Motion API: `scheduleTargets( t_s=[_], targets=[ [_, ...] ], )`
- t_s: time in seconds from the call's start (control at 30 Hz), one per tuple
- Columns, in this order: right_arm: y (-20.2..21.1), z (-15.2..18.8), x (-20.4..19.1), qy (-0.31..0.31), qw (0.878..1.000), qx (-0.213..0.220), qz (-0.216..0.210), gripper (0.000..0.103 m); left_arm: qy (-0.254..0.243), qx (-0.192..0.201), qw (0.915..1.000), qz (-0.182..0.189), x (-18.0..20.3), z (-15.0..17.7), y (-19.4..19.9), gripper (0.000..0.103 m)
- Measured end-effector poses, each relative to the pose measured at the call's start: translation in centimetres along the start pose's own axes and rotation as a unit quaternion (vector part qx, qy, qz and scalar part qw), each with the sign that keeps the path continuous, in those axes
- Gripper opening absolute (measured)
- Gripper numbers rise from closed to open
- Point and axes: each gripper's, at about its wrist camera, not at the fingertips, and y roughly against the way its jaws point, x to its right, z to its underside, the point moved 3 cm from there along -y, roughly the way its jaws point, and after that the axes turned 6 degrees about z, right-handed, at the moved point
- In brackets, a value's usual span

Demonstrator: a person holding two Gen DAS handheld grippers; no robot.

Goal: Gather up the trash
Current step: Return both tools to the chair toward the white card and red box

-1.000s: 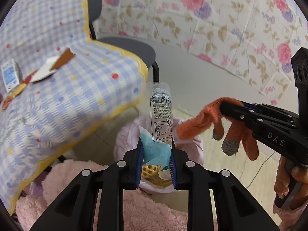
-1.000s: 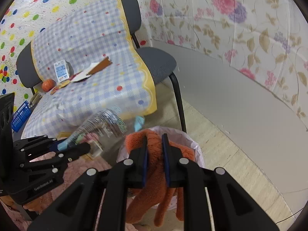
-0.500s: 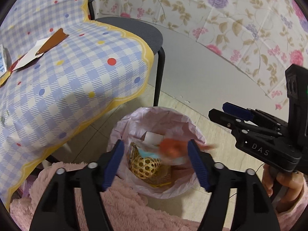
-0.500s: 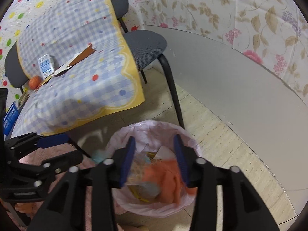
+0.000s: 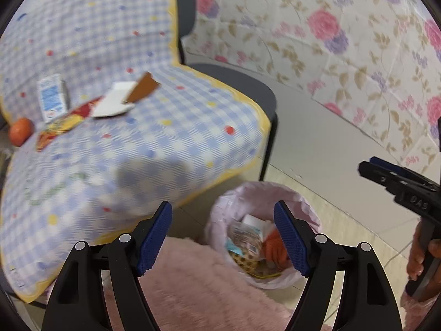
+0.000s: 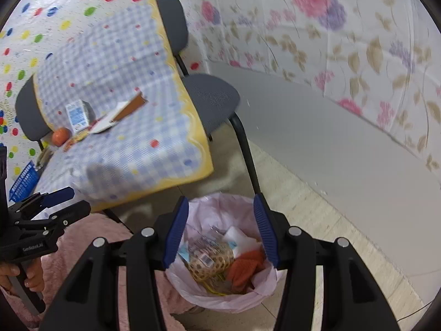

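Both grippers hang empty above the bin (image 6: 220, 303). On the left gripper (image 5: 223, 237) the jaws are opening and already stand wide, with nothing between the blue pads (image 5: 154, 237). On the right gripper (image 6: 222, 231) the jaws stand about half open, also holding nothing. Inside the bin's pink liner lie an orange glove (image 6: 245, 270), a clear wrapper (image 6: 204, 244) and other scraps. Beyond, on the checked cloth (image 5: 171, 143) draped over the chairs, rest a small carton (image 5: 51, 98), torn paper (image 5: 115, 103) and an orange (image 5: 20, 135).
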Motion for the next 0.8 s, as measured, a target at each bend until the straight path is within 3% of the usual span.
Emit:
scheduleTargets(
  t_s=[0.3,0.57,0.8],
  targets=[
    [1.6,-3.1,-4.9,0.039,0.998,0.031,-0.026,0.056,0.033,0.045,0.9977,-0.039,-4.4,-0.2,4.6,0.077],
    [0.2,-5.1,-9.8,0.077,0.996,0.025,-0.046,0.059,0.067,0.069,0.9924,-0.077,-9.0,-0.6,7.0,0.081],
    [-2.3,-6.1,-14.5,0.12,0.991,0.02,-0.055,0.065,0.087,0.081,0.9837,-0.135,-13.2,-1.3,8.9,0.085]
  ],
)
